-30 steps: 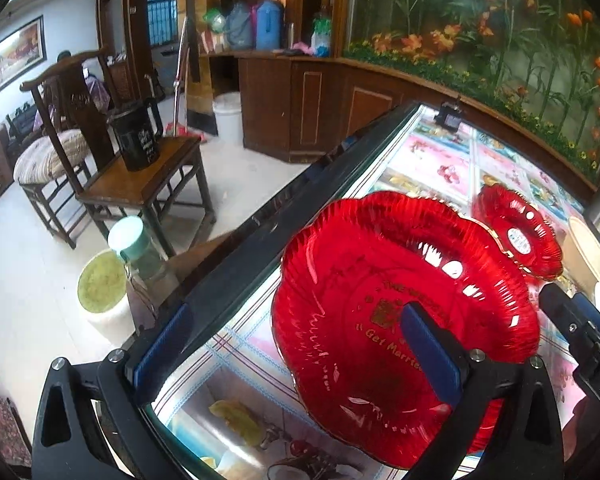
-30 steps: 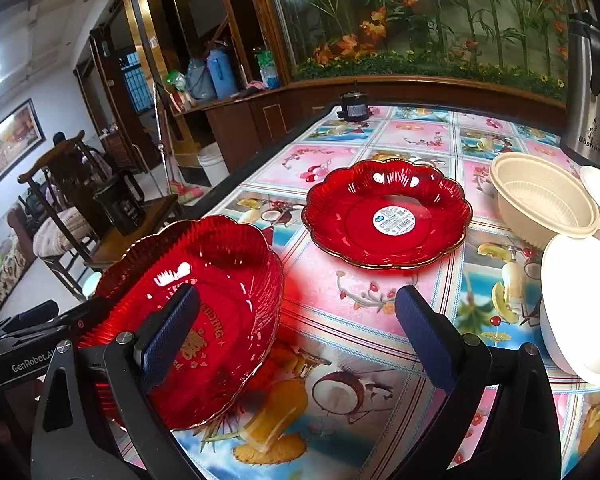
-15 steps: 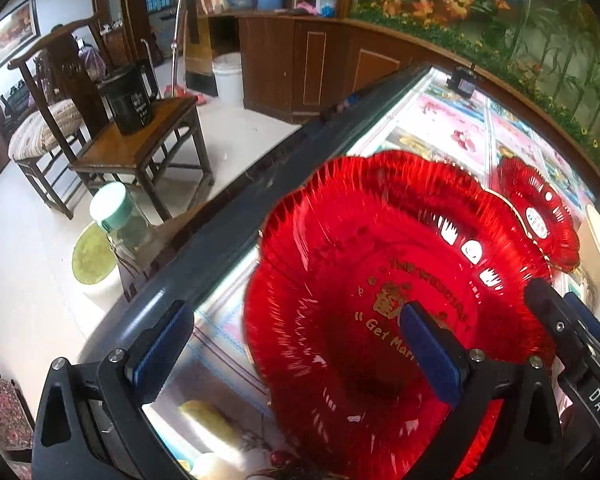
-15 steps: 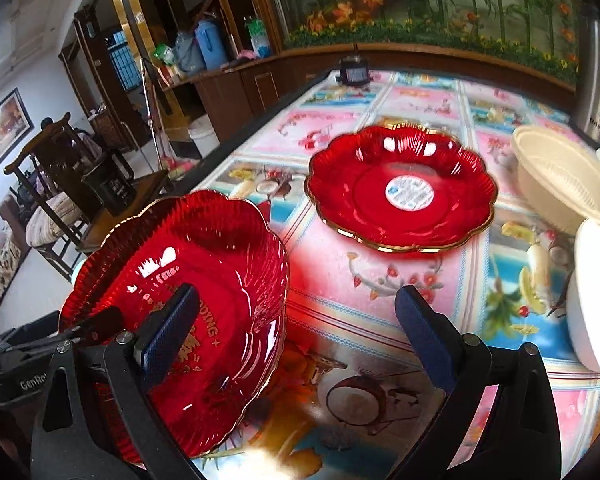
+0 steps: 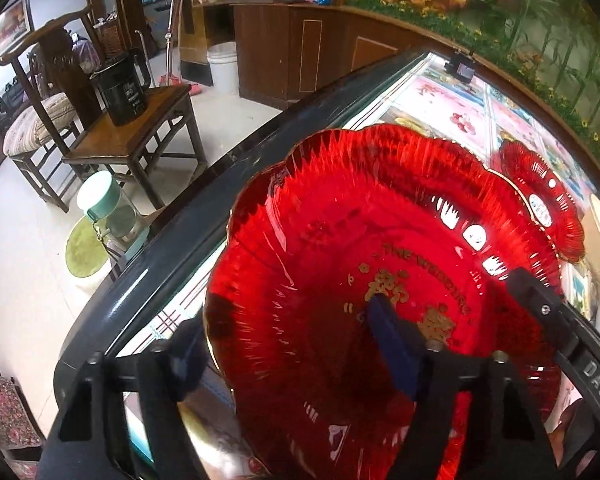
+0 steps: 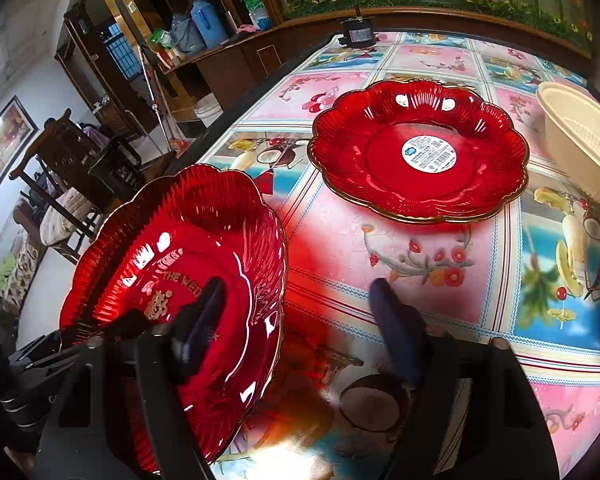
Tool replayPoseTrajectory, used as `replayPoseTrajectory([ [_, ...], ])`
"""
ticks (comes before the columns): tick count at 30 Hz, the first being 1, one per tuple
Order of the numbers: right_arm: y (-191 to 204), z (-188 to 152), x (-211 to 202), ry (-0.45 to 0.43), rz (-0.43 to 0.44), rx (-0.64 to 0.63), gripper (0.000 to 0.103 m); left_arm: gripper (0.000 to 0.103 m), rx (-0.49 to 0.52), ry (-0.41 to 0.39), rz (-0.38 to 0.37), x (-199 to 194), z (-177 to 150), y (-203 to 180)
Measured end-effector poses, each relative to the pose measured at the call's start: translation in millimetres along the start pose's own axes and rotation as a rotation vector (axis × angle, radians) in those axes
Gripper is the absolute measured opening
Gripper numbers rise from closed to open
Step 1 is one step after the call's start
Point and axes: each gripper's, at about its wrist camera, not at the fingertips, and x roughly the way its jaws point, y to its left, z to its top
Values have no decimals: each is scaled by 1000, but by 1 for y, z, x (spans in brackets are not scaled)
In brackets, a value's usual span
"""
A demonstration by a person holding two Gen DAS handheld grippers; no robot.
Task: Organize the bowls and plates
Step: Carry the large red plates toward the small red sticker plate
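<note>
Partly hidden behind left tongs (image 5: 296, 344): red plate (image 5: 340, 240), near rim blurred.

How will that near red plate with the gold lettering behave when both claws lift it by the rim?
The near red plate looks like thin, glossy moulded plastic, so probably light and slippery at the pads. Its fluted, scalloped rim may flex rather than stay stiff. It already sits tilted at the table edge, so an uneven lift from the left claw and right claw could tip it.

Both wrist cameras look steeply down, close over the table (image 6: 420, 264), sharing the near red plate (image 5: 340, 260).
</note>
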Motion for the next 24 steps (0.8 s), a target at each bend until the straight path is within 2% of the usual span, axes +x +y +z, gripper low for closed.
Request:
replayPoseTrajectory([
  [1, 0, -1, 1, 1, 7, 2, 46, 60, 0, -4, -1, 0, 1, 0],
  [2, 0, -1, 2, 5, 13, 3, 37, 53, 4, -10, 0, -1, 1, -1],
  [3, -1, -1, 2, 8, 17, 6, 28, 52, 9, -13, 7, -1, 0, -2],
  [9, 3, -2, -1, -3, 23, -24, 10, 34, 13, -26, -3, -2, 3, -1],
  [12, 1, -3, -2, -8, 27, -19, 9, 30, 8, -23, -17, -3, 2, 2],
  [19, 12, -8, -21, -72, 1, -75, 9, 28, 20, -36, -29, -17, -7, 5],
  [24, 22, -24, -33, -77, -4, -116, 9, 28, 26, -56, -15, -34, -16, 14],
])
